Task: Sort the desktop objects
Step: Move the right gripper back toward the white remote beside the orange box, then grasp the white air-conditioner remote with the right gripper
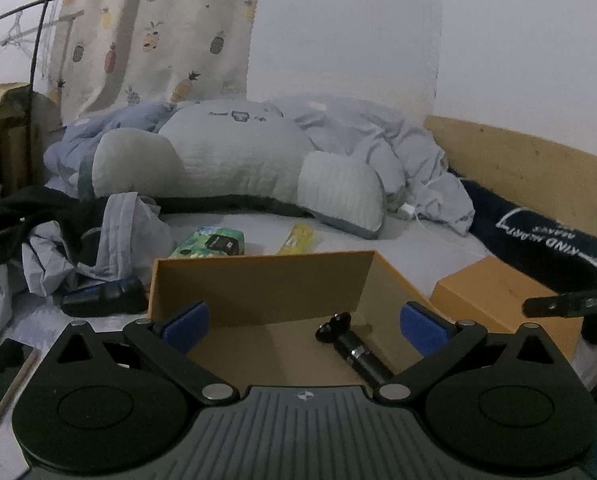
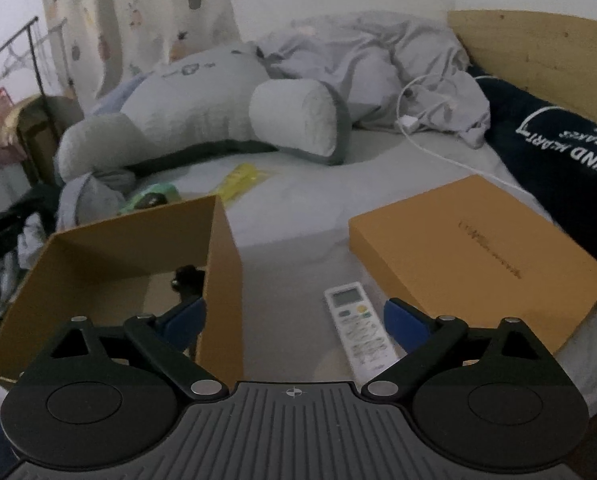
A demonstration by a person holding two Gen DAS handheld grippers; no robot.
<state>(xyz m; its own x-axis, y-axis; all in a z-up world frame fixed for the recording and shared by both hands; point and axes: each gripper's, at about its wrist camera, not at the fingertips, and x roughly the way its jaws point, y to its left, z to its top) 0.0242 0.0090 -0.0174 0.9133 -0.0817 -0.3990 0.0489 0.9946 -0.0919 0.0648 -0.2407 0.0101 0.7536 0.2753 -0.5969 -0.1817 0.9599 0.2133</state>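
A: Orange cardboard, that's what fills the middle: an open box [image 1: 258, 280] sitting on the bed [image 2: 298, 216], with its flat lid [image 2: 474, 256] lying apart to the right.

B: Anything inside the box?

A: A black cylinder-shaped tool [image 1: 350, 344] lies on the box floor, near the right wall. The left gripper [image 1: 304, 326] hangs over the box mouth, its blue pads spread wide, one near each side wall, pinching nothing.

B: And the right gripper?

A: The right gripper [image 2: 294, 320] is spread wide too and holds nothing. Its left pad [image 2: 182, 322] sits inside the box at the near right wall, and its right pad is just beside the lid's near corner. A white remote control [image 2: 358, 328] lies on the sheet between the box and the lid, between the pads but closer to the right one. No pad touches it.

B: What's left outside?

A: Behind the box there's a green packet [image 1: 210, 242] and a yellow packet [image 1: 298, 238]. To the box's left lies a dark device with a blue stripe [image 1: 102, 298]; I can't tell what it is. Farther back are a big grey cushion [image 1: 234, 156], a crumpled blue-grey duvet [image 1: 378, 136], and a white charger cable [image 2: 422, 120] trailing over the sheet. A dark garment with white lettering [image 2: 554, 148] lies along the wooden headboard [image 1: 518, 160].
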